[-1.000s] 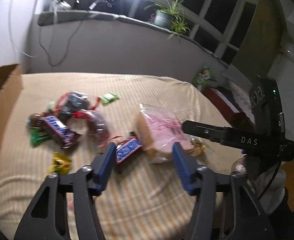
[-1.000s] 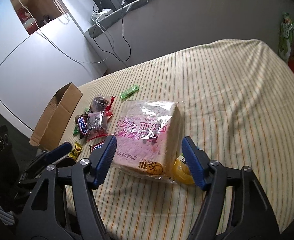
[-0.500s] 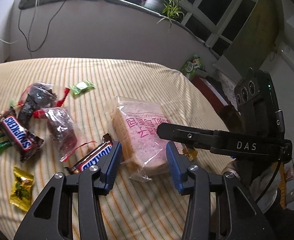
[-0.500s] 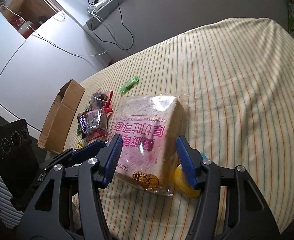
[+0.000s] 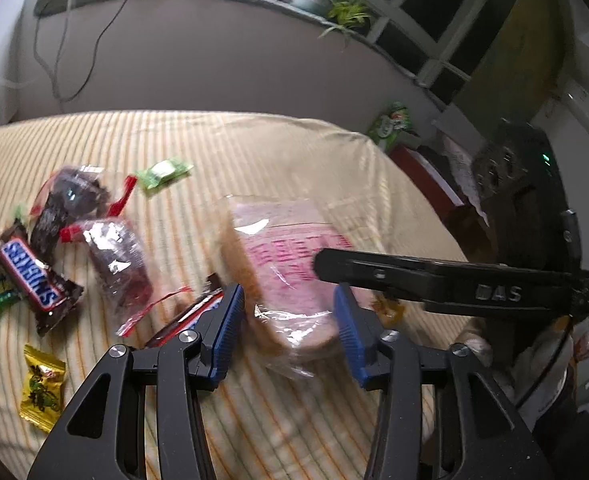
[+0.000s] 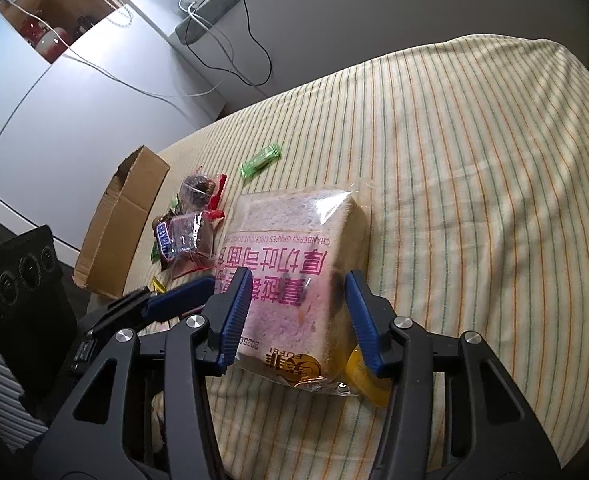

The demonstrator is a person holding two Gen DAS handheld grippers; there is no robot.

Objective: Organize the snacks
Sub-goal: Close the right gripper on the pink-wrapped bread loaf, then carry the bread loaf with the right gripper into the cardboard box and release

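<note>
A bagged toast loaf with pink print [image 5: 282,268] [image 6: 294,264] lies on the striped cloth. My left gripper [image 5: 288,332] is open, its blue pads on either side of the loaf's near end. My right gripper [image 6: 296,316] is open too and straddles the loaf's other end; whether its pads touch the bag I cannot tell. A Snickers bar [image 5: 30,276], two dark cakes in clear wrappers [image 5: 114,264], a second Snickers [image 5: 190,316], a green candy [image 5: 162,172] and a yellow candy [image 5: 40,388] lie to the left.
An open cardboard box [image 6: 122,216] stands at the table's left edge. A yellow packet [image 6: 364,376] lies under the loaf's corner. The right gripper's arm [image 5: 454,284] crosses above the loaf. A wall with cables runs behind the table.
Both grippers have moved in on the loaf and their jaws have narrowed around it. The left view swung right, away from the box.
</note>
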